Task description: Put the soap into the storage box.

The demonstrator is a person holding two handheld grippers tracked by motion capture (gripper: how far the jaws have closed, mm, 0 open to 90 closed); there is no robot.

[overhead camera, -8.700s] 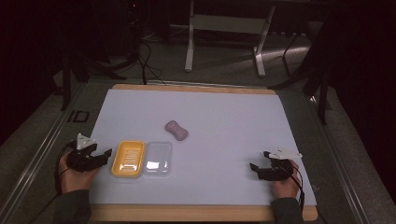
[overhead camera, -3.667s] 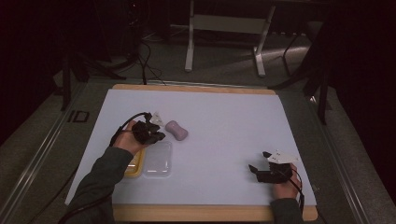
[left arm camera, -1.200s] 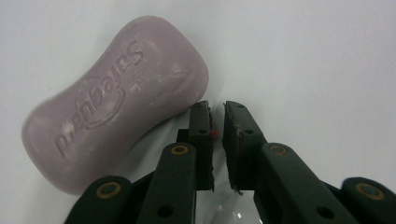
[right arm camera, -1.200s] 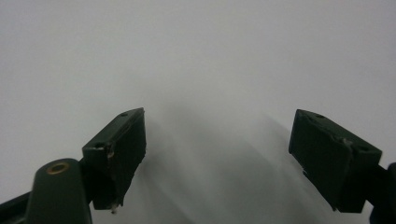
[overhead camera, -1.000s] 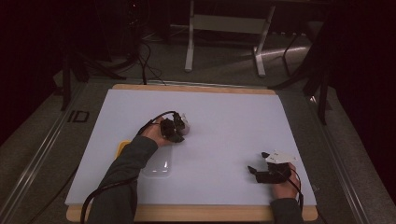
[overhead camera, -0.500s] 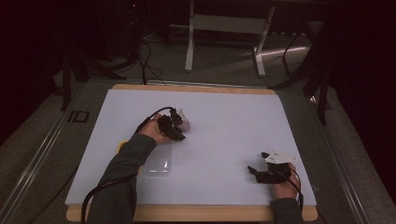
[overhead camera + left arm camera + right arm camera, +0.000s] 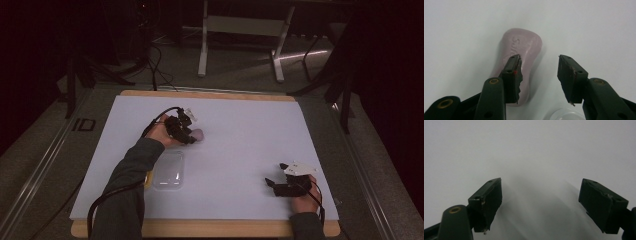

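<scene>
Our left gripper point(image 7: 192, 134) hung just above the soap point(image 7: 522, 53), jaws parted and just opening; our right gripper point(image 7: 278, 175) rested well apart from the soap, jaws wide.

Soap bar point(image 7: 520, 67) — near end hidden (behind left claw point(image 7: 539, 72))

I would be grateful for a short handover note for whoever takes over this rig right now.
Left tool: jaws have just been opening, not gripping; the pink soap lies on the mat under its left jaw.
Right tool: open, holding nothing, at the mat's near right.
Clear lid lies near the left forearm; a yellow dish edge peeks out beside the sleeve.
Done: soap released on the mat.
Left, likely: grip the soap again, place it in the dish, add the lid.
</scene>
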